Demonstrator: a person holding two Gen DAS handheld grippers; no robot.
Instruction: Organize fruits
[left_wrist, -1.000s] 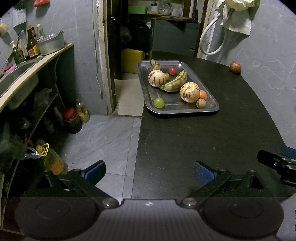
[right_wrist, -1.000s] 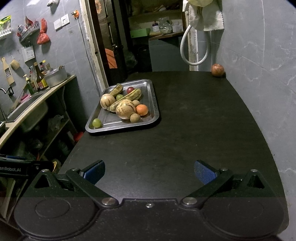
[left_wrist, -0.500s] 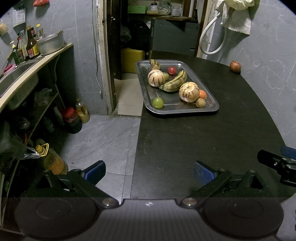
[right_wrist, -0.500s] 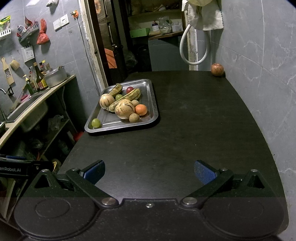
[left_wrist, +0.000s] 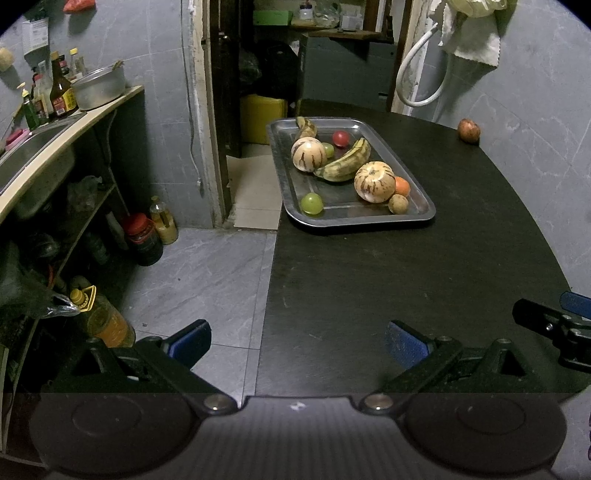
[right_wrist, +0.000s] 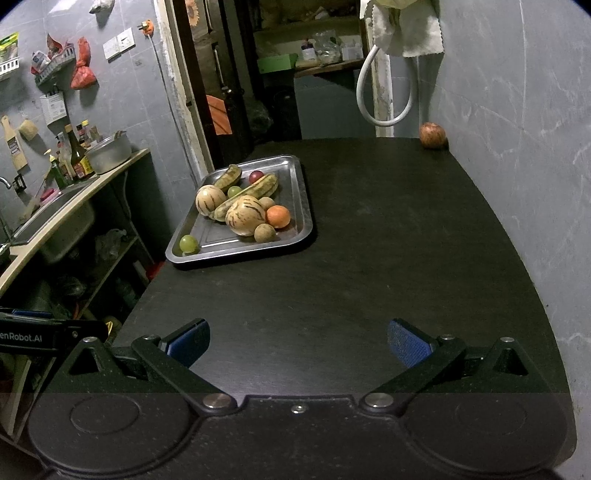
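both grippers wait at the near end of the black table (right_wrist: 369, 258), well apart from any fruit. left gripper (left_wrist: 297, 338) has its jaws spread wide, nothing between them; it hangs over the table's left edge, half above the grey floor tiles (left_wrist: 207, 266). right gripper (right_wrist: 299, 341) is likewise wide open and empty, over the tabletop.

metal tray (right_wrist: 304, 206) sits at the table's far left, near the edge. it holds 2 striped melons (right_wrist: 245, 215), 2 bananas (right_wrist: 255, 190), an orange (right_wrist: 278, 216), a red fruit (right_wrist: 256, 176), 2 green round fruits (right_wrist: 188, 243) and a small brown one (right_wrist: 265, 232), loosely heaped toward the middle.

1 reddish apple-like fruit (right_wrist: 432, 135) lies alone at the far right corner, touching or just beside the wall. likely the stray to bring in; the right gripper has the clearer line.

open tabletop between, nothing in the way. a white hose (right_wrist: 384, 92) hangs just beyond the stray. sink counter (left_wrist: 74, 122) with bottles stands off left.
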